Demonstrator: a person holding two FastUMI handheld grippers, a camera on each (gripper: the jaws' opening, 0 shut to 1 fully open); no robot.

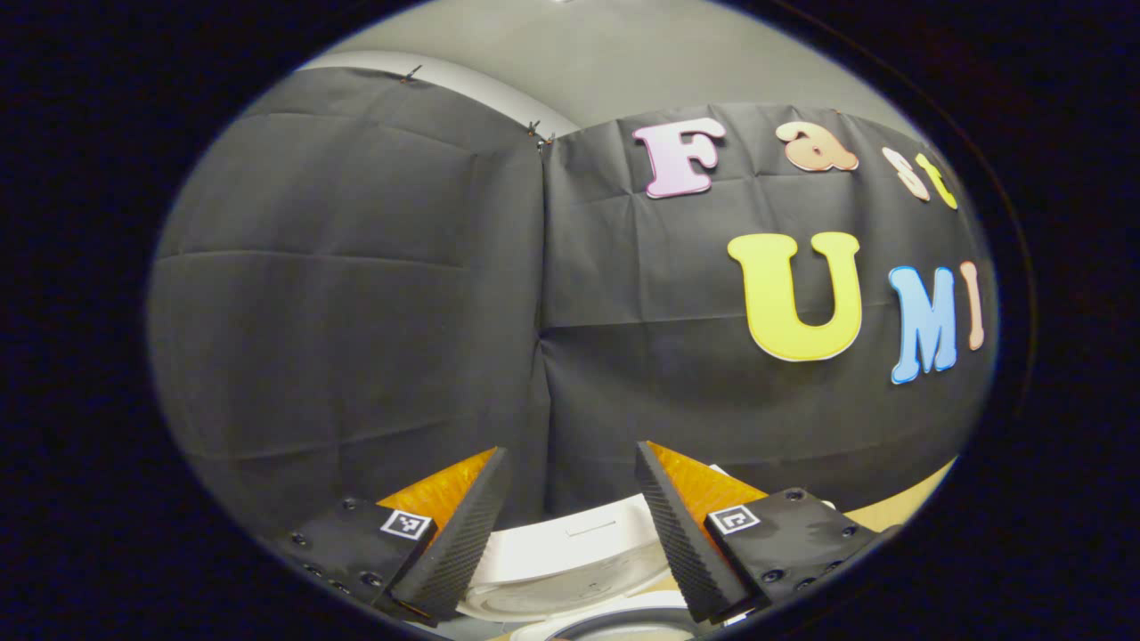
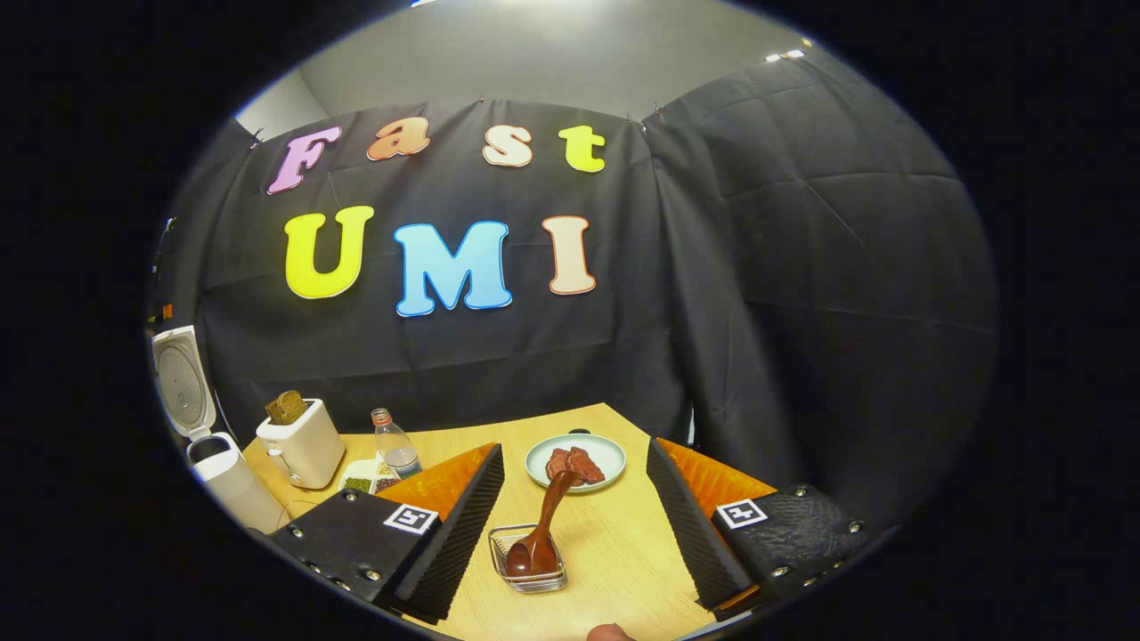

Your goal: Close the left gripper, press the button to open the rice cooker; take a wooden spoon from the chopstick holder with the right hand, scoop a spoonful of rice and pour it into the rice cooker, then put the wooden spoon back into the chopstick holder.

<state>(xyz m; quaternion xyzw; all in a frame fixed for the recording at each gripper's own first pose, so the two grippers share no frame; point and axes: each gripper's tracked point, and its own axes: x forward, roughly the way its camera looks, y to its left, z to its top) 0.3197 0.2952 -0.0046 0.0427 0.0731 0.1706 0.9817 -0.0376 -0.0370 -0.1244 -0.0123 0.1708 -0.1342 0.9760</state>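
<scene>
Left hand-held gripper: jaws spread wide, nothing between them, raised over the rice cooker, whose white lid sits just below and between the fingers in the left gripper view. Beyond it, black cloth wall across most of that view, with a sliver of table at lower right.

Right hand-held gripper: likewise wide open, gripping nothing, poised above the table and aimed at the chopstick holder. Holder: a small wire basket standing on the wood between the two fingers, nearer the left one, touching neither. Wooden spoon resting in it bowl-down, handle leaning up and away toward the plate.

Plate just behind the holder, pale, carrying dark reddish-brown pieces; spoon handle crossing in front of its near rim. Nothing standing between the open fingers and the spoon.

Farther left in the right gripper view: clear bottle with a coloured cap, a small tray of grains at its foot, partly hidden by the left finger. Next to that, a white toaster with a brown slice sticking out of the top. At the far left edge, the rice cooker again, lid swung up and standing open, well apart from the holder. Whether rice lies in the tray: cannot tell.
</scene>
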